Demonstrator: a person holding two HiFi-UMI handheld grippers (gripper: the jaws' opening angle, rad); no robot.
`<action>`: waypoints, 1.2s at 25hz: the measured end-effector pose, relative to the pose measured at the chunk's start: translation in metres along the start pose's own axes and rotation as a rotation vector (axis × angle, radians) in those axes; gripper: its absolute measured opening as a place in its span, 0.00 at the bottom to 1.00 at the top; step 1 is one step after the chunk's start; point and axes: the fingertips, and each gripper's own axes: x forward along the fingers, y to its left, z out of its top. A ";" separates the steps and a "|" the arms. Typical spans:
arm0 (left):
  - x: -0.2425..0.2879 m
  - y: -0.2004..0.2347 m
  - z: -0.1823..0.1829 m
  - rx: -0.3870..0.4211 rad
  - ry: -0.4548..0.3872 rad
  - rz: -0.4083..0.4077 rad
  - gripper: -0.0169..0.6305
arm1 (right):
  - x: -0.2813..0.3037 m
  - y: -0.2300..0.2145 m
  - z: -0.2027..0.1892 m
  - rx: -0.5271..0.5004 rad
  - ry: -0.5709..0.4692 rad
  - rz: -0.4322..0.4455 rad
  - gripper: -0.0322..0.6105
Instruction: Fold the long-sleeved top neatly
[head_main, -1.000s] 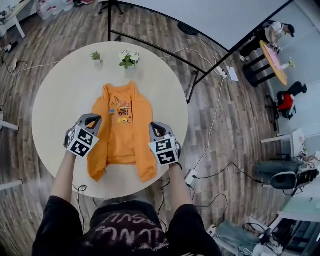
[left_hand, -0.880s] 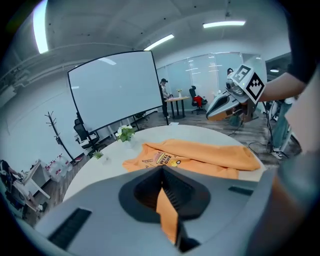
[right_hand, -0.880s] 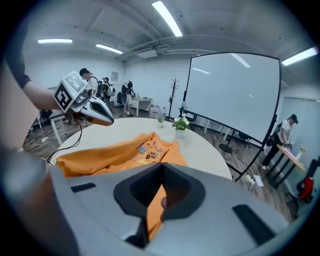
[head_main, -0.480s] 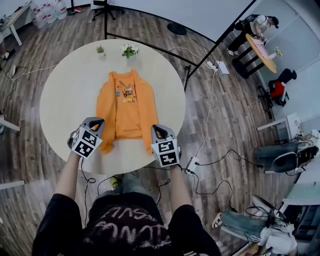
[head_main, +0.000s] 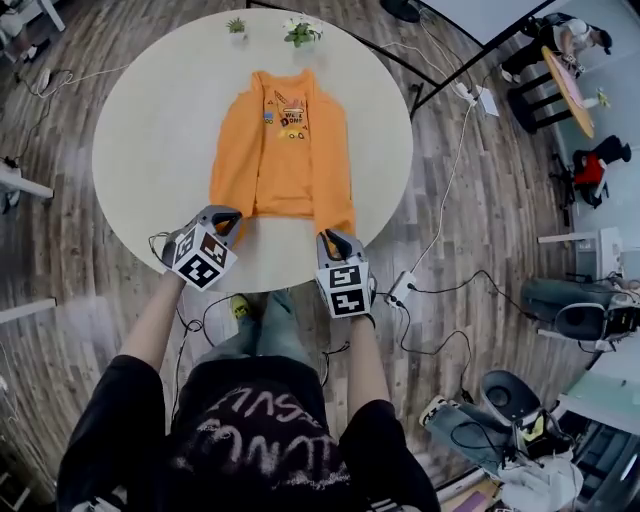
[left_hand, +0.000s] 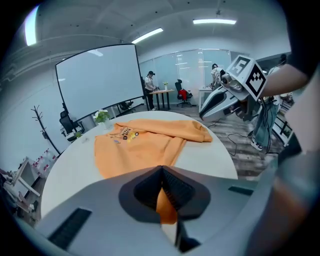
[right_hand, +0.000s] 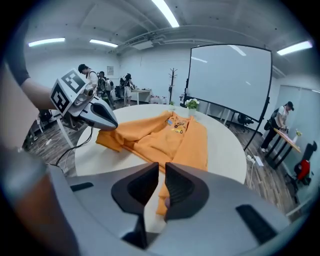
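Here the soft orange top (head_main: 285, 150) lies flat on the round pale worktop (head_main: 150, 130). The left tongs (head_main: 225, 215) are clamped tight on one sleeve end; the right tongs (head_main: 333, 238) have just been parting slightly, with the other sleeve end in their narrow gap.

Your long-sleeved top (head_main: 285, 150) is soft, matt orange cloth, with a printed motif toward its 12 o'clock end. The round table (head_main: 150, 130) under it has a smooth, pale, low-sheen top. The floor (head_main: 60, 290) looks like faintly glossy wood plank. Your left gripper (left_hand: 162, 171) has a matt grey plastic shell and ribbed black pads (left_hand: 176, 189).
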 end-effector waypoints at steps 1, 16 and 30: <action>0.007 -0.009 0.001 0.015 0.005 -0.017 0.04 | 0.007 0.006 -0.004 -0.014 0.014 0.020 0.13; 0.076 -0.016 0.002 0.074 0.114 -0.059 0.05 | 0.044 -0.061 -0.074 0.035 0.201 -0.100 0.42; 0.049 -0.020 -0.002 0.077 0.114 -0.055 0.05 | 0.021 -0.086 -0.052 0.063 0.181 -0.177 0.07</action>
